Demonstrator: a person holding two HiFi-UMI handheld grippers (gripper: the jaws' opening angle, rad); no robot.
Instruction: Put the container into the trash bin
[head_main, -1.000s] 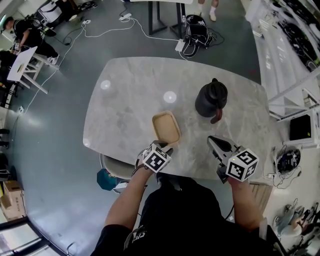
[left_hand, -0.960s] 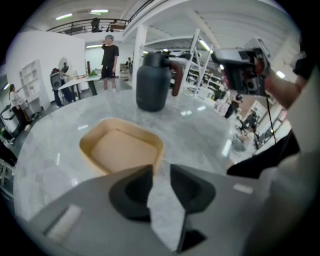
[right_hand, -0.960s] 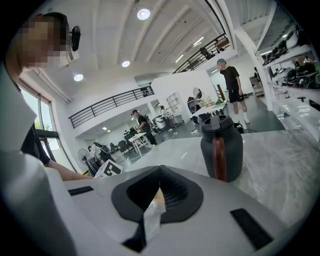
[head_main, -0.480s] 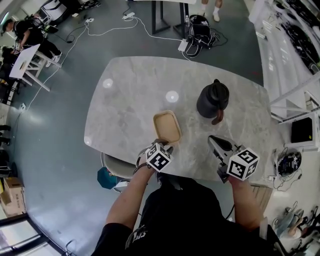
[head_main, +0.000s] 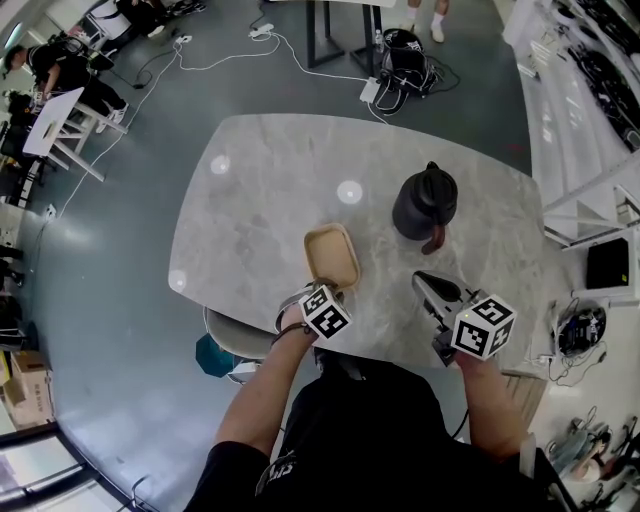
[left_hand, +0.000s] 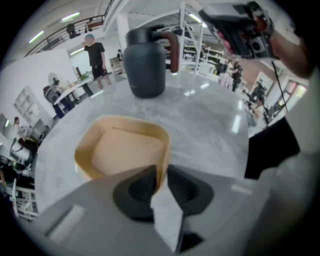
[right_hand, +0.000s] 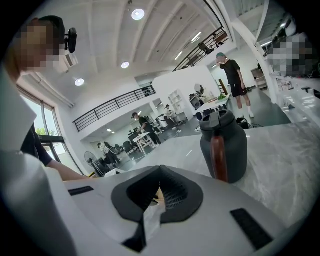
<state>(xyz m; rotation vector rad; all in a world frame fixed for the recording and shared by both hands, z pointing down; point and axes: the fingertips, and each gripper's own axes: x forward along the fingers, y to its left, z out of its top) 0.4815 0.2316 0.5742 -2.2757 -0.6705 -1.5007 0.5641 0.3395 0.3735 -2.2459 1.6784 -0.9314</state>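
Sunk a little lower than a second ago, the left claw (head_main: 336, 291) tips over the near end of the tan rounded-rectangular container (head_main: 330, 255) on the grey marble table (head_main: 250, 220) in the head view. The right claw (head_main: 424, 281) hangs well off to that claw's right. In the left gripper view the jaws are closing, with the container's near wall between them and not yet clamped. In the right gripper view the jaws stand a narrow slit apart and empty, with a dark grey jug (right_hand: 223, 145) ahead.
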